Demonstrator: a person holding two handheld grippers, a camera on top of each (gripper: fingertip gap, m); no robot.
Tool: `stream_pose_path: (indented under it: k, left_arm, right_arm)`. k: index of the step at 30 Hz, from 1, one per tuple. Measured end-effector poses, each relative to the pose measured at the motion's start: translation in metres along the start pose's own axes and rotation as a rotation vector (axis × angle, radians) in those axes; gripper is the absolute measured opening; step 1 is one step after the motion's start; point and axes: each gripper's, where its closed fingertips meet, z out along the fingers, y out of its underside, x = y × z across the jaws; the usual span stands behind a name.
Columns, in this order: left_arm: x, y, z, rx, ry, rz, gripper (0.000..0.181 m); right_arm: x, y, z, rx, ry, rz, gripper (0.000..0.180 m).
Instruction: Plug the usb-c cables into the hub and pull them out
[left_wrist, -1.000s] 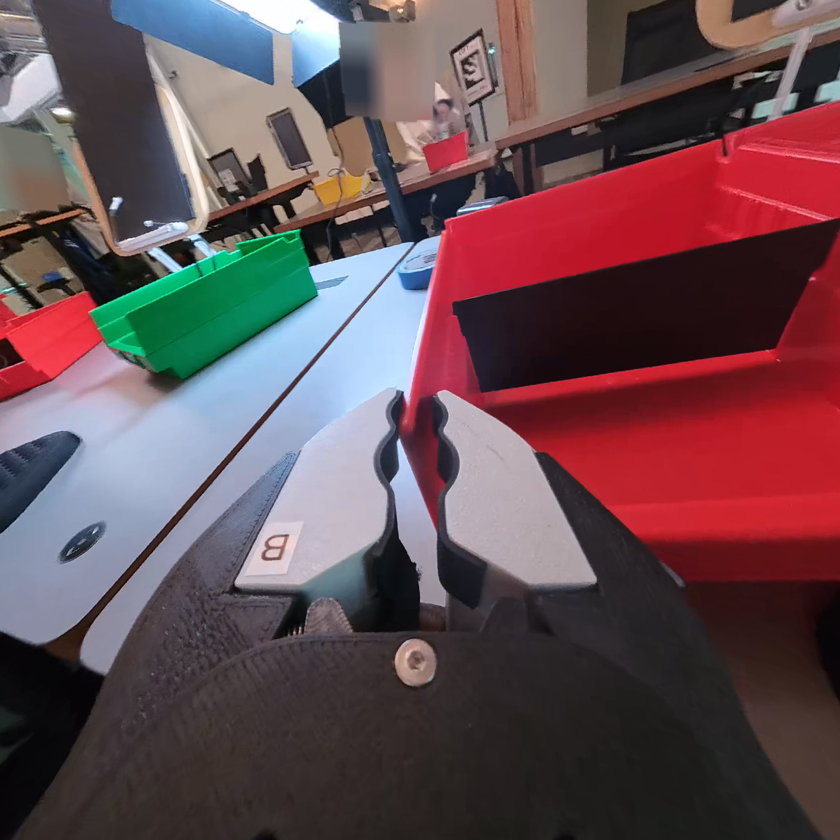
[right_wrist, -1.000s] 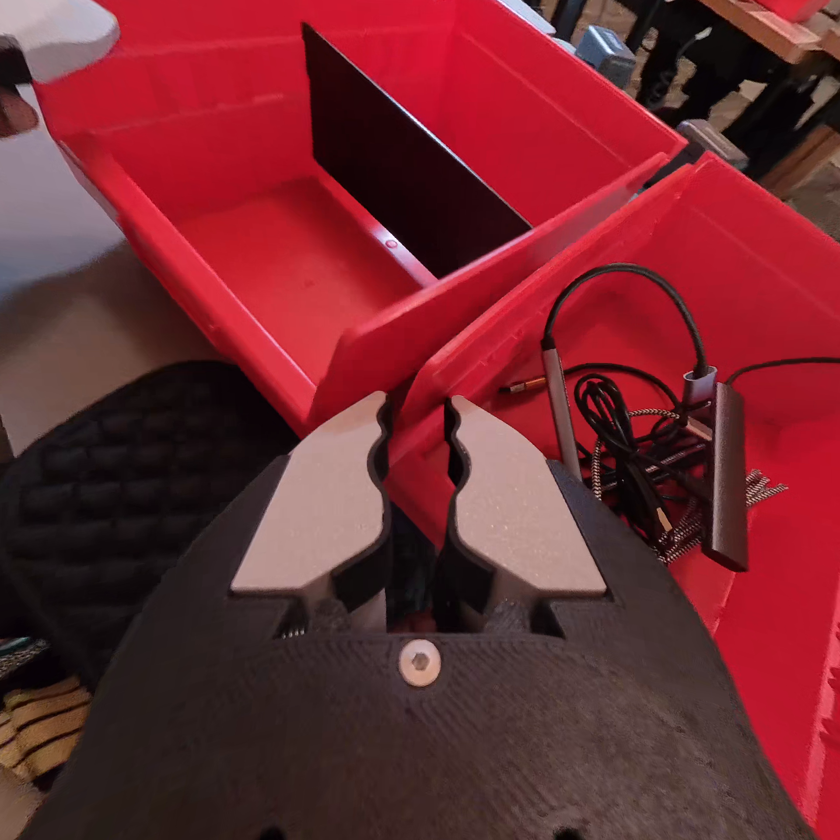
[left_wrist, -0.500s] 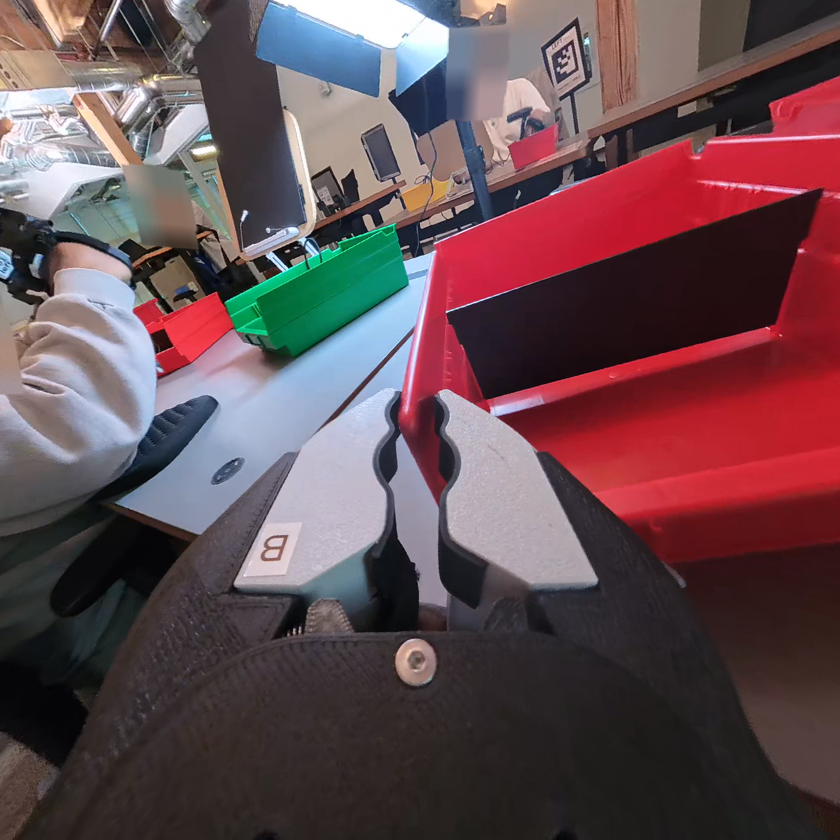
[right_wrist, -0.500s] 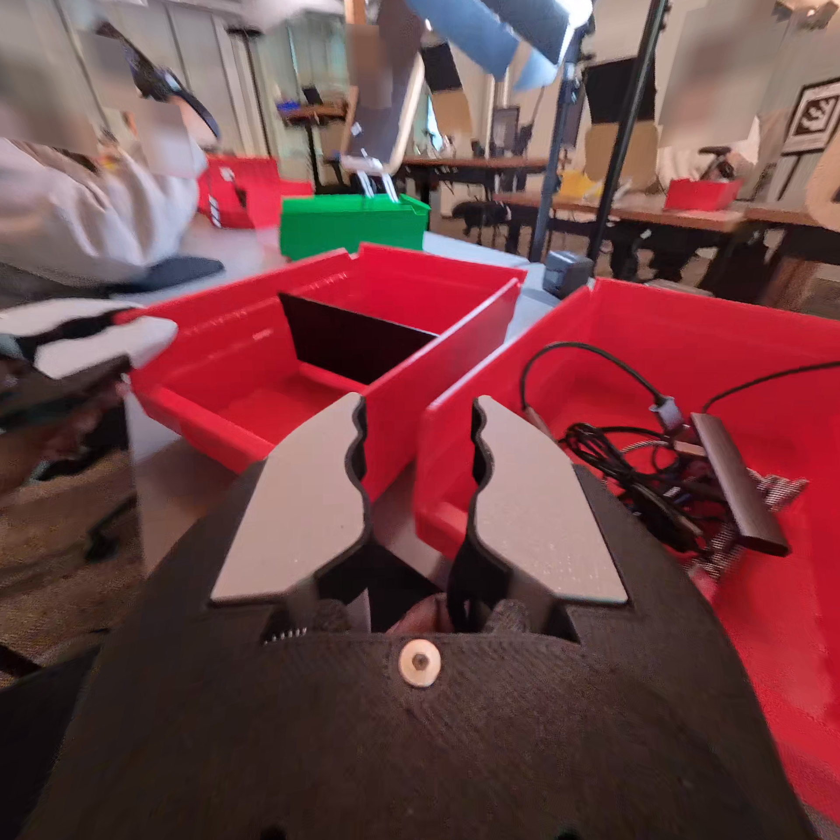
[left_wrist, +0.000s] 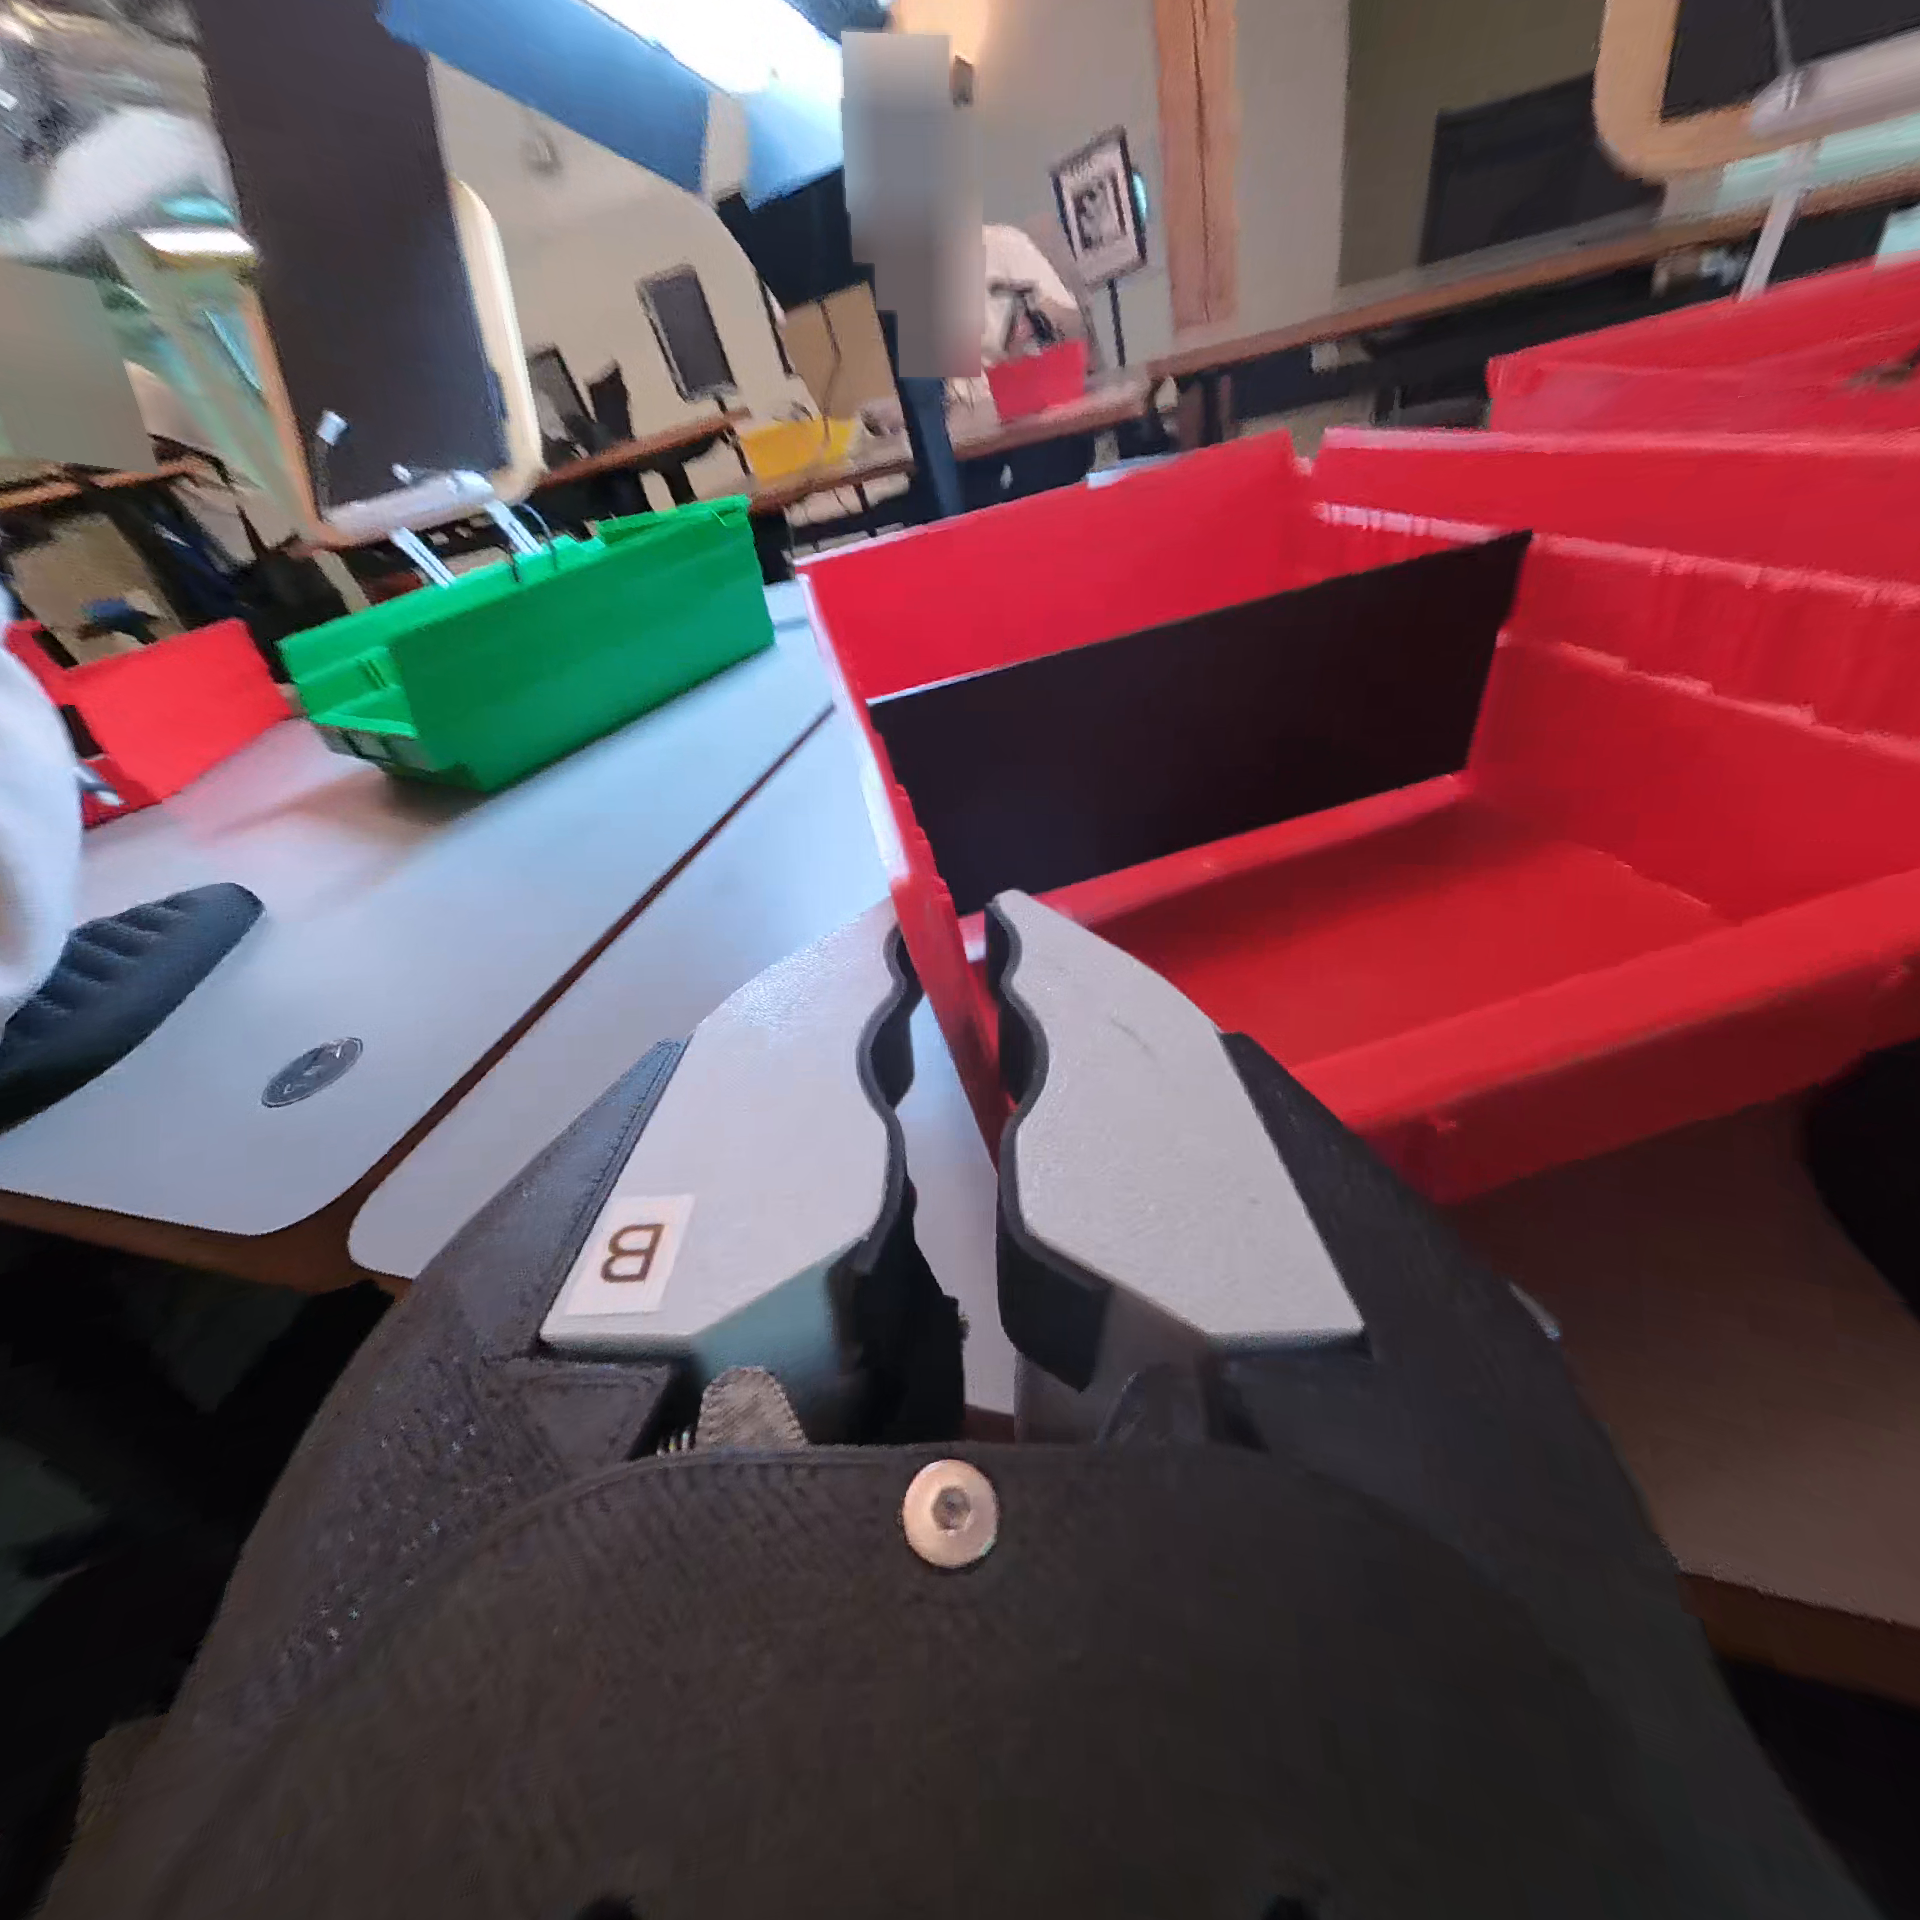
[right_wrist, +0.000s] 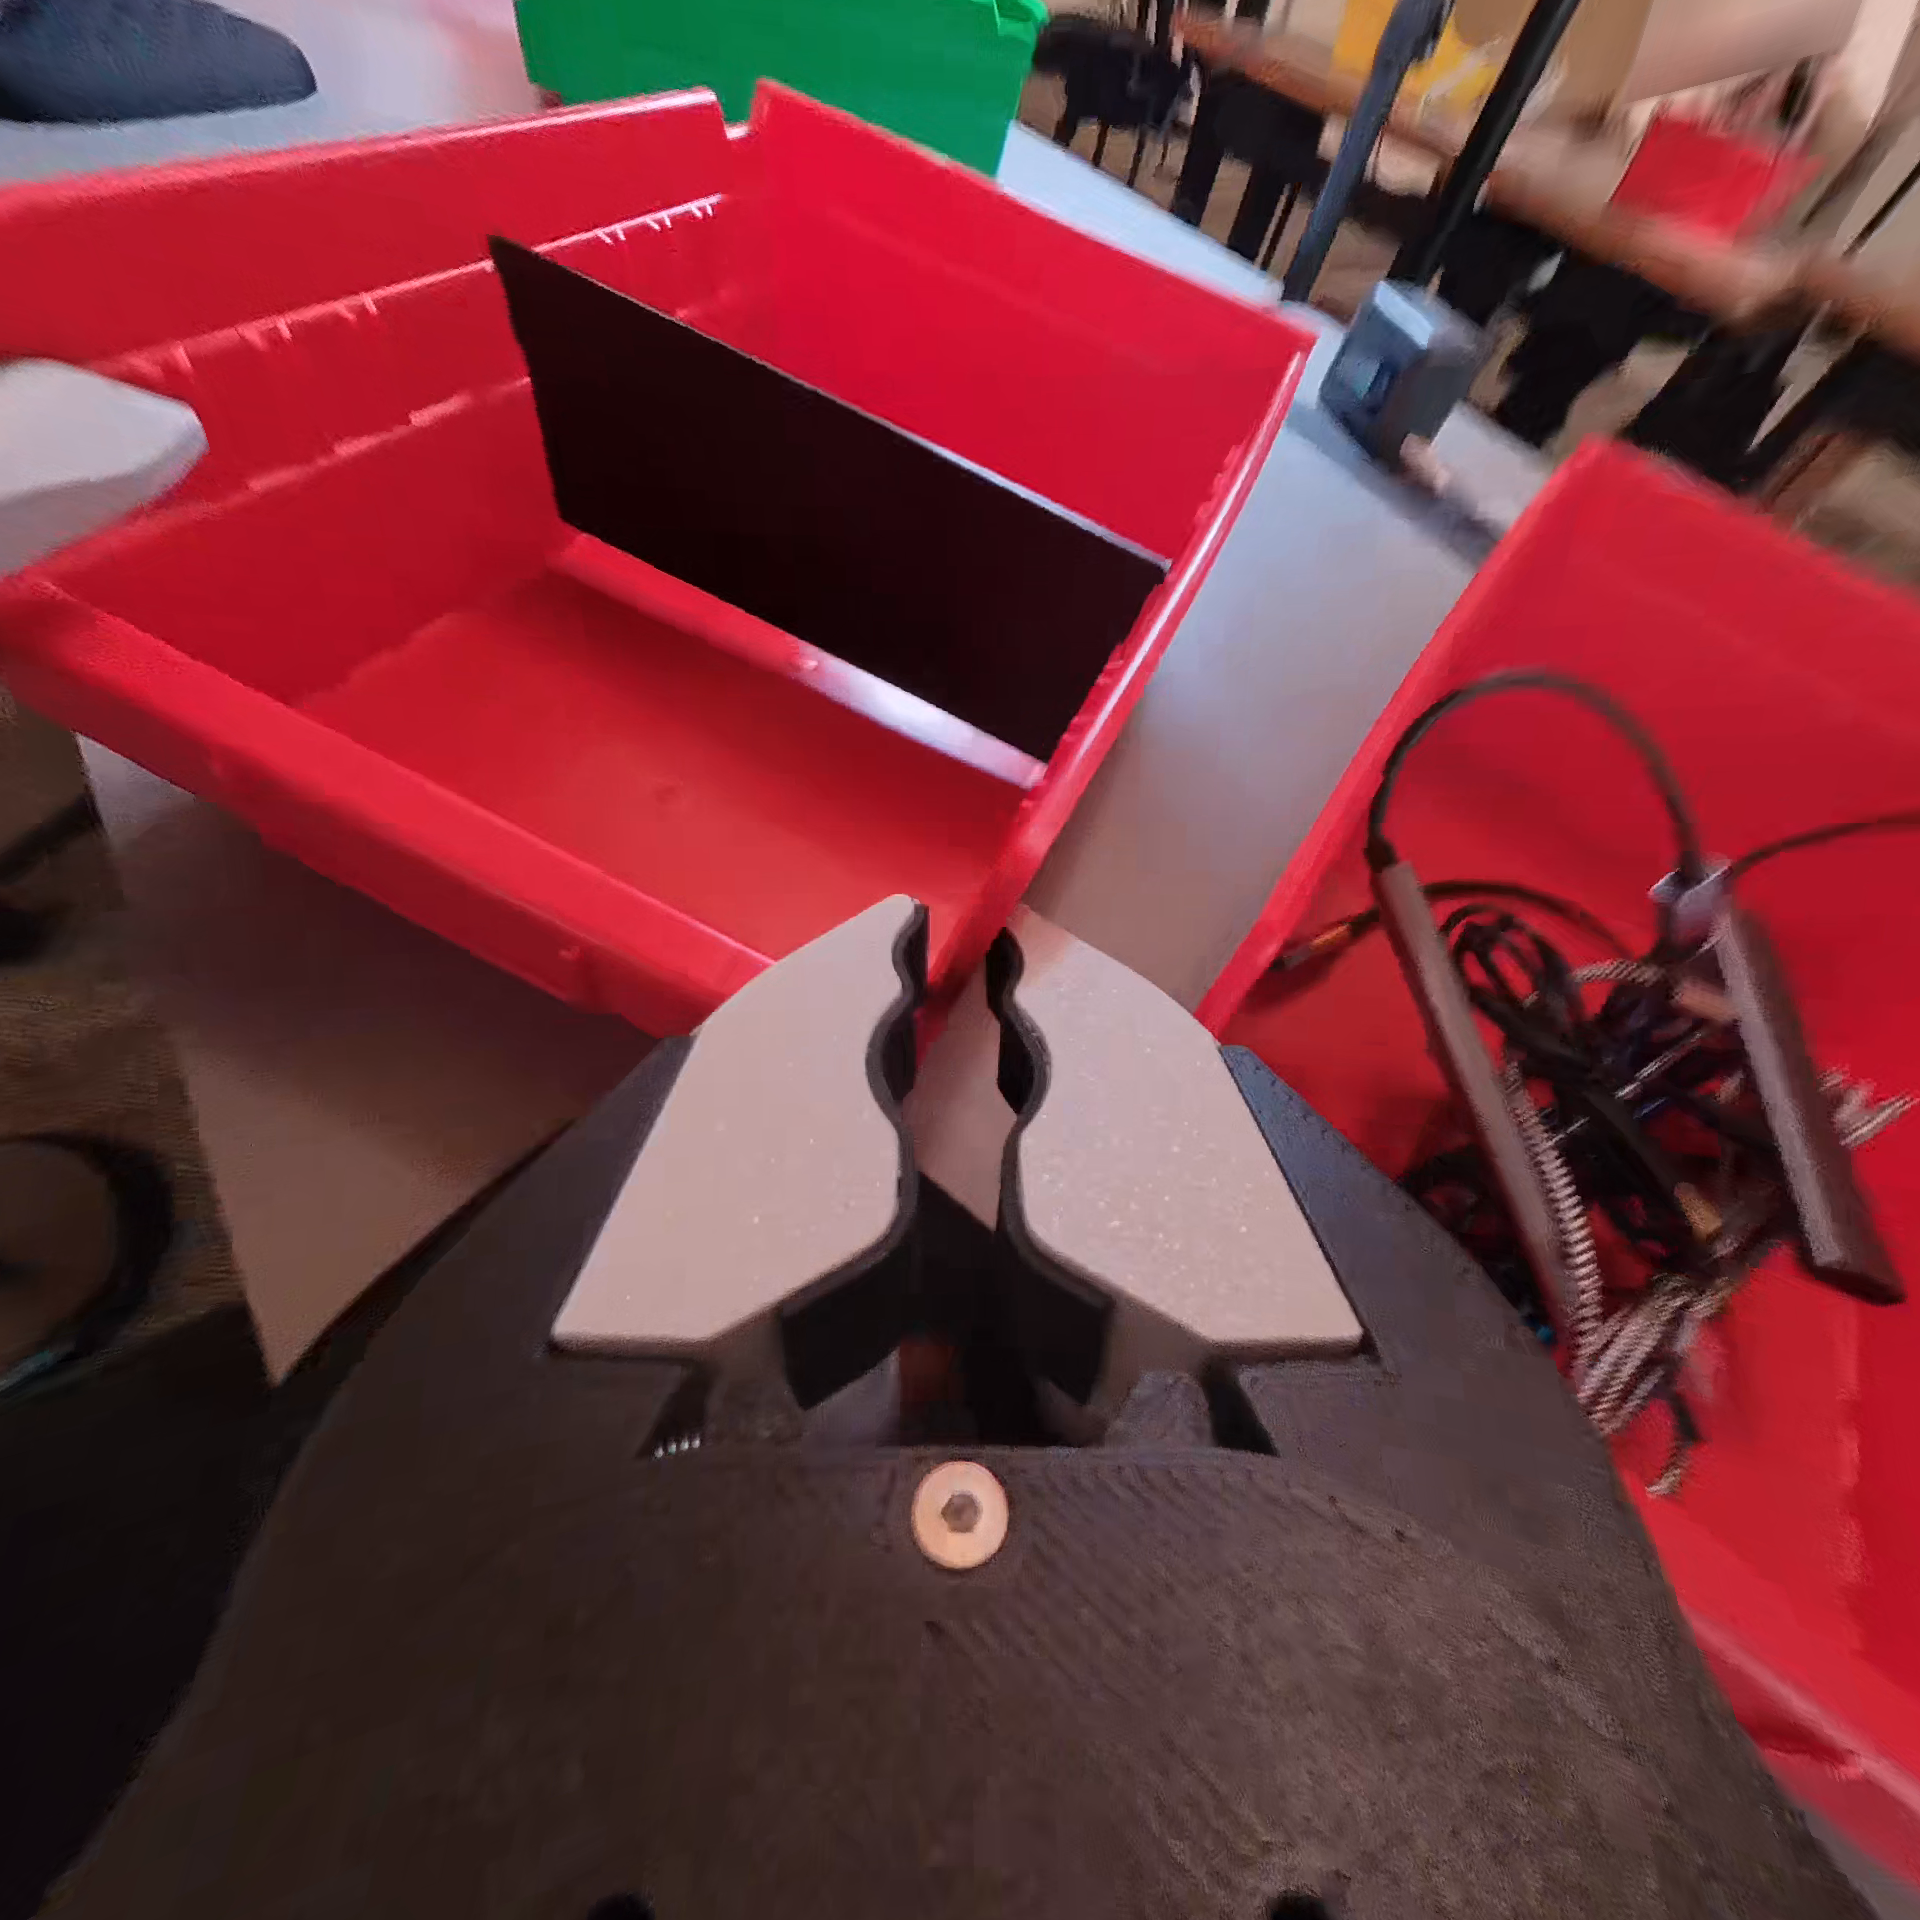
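step in hand: we judge this the approach, before any plugging. neither of our grippers carries anything, and the hubs and cables lie untouched in their bin.
left gripper (left_wrist: 943, 940): clenched almost to touching, only a thin slit between the fingers, nothing in it. it points at the near left corner of the divided red bin (left_wrist: 1475, 935), which holds a black divider (left_wrist: 1174, 727) and otherwise looks bare.
right gripper (right_wrist: 956, 940): likewise closed to a narrow gap and grasping nothing. it sits over the strip of table between the two red bins.
task things: two slim grey hubs (right_wrist: 1797, 1101) lie in the right red bin (right_wrist: 1662, 644), on a tangle of dark and braided usb-c cables (right_wrist: 1600, 1122). one hub seems to have a cable in its top end already; we cannot tell which other plugs are seated.
next move: we think the right gripper must swing right, release its fingers, and go down into that bin to take a hub or a plug. the knot of cables will make it hard to single one out.
surface: a pale grey table (left_wrist: 520, 935) with a seam and a round insert; a green bin (left_wrist: 540, 675) stands further back to the left.
room: an open workshop with more tables, monitors and a light stand. motion blur smears the far parts.
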Motion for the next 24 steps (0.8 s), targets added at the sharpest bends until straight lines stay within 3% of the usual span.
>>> stream_pose_path:
  k: [3, 7, 12, 16, 24]
  left_arm:
    - [-0.001, -0.028, -0.018, 0.180, 0.006, -0.149, 0.011]
    - [0.001, -0.078, -0.043, 0.391, -0.055, -0.073, 0.011]
    - [0.054, -0.144, -0.062, 0.583, 0.113, -0.100, 0.014]
    - [0.136, -0.179, -0.057, 0.618, 0.327, -0.139, 0.013]
    - [0.355, -0.211, -0.058, 0.483, 0.803, -0.141, 0.016]
  right_arm:
    - [0.002, -0.016, -0.016, 0.107, 0.051, -0.104, 0.010]
    - [0.013, -0.052, -0.054, 0.281, 0.142, -0.178, 0.010]
    - [0.057, -0.073, -0.129, 0.447, 0.339, -0.227, 0.009]
    - [0.108, -0.044, -0.195, 0.429, 0.511, -0.197, 0.010]
    - [0.217, 0.059, -0.338, 0.250, 0.916, -0.027, 0.009]
